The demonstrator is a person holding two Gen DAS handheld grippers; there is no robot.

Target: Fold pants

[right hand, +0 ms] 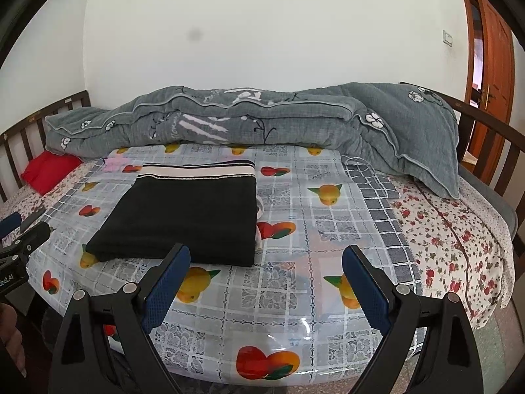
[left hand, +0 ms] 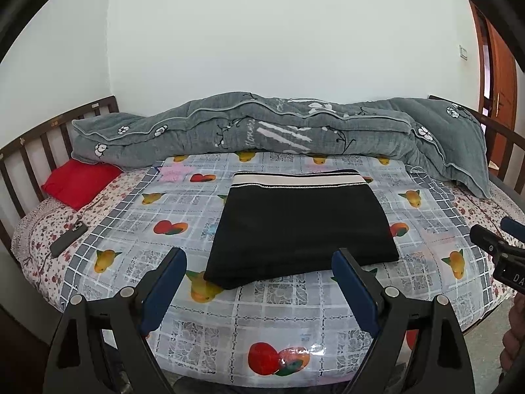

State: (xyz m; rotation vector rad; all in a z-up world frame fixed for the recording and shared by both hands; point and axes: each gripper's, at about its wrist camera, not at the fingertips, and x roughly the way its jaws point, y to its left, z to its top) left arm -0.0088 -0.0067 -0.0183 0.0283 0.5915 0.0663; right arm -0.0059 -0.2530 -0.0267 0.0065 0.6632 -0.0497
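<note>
On fruit-print plastic sheet (left hand: pixel 279 312) atop bed — black pants (left hand: pixel 302 226) folded into flat rectangle, striped waistband at far edge. Left gripper (left hand: pixel 259 269) spread wide, empty, hovering near pants' front edge. Right gripper (right hand: pixel 265 266) likewise released — nothing between pads.

A wide bed with a dark wooden slatted frame (left hand: pixel 31 138) carries everything. A white sheet with small red flowers (right hand: pixel 452 229) covers the mattress. On top of it lies a shiny plastic cover with grey squares and fruit pictures (left hand: pixel 279 321). Folded black pants with a white waistband (left hand: pixel 302 226) lie flat in the middle of that cover. A thick grey quilt with white flowers (left hand: pixel 262 128) is bunched along the far side. A red pillow (left hand: pixel 78 182) and a dark phone (left hand: pixel 69 234) lie on the left.
</note>
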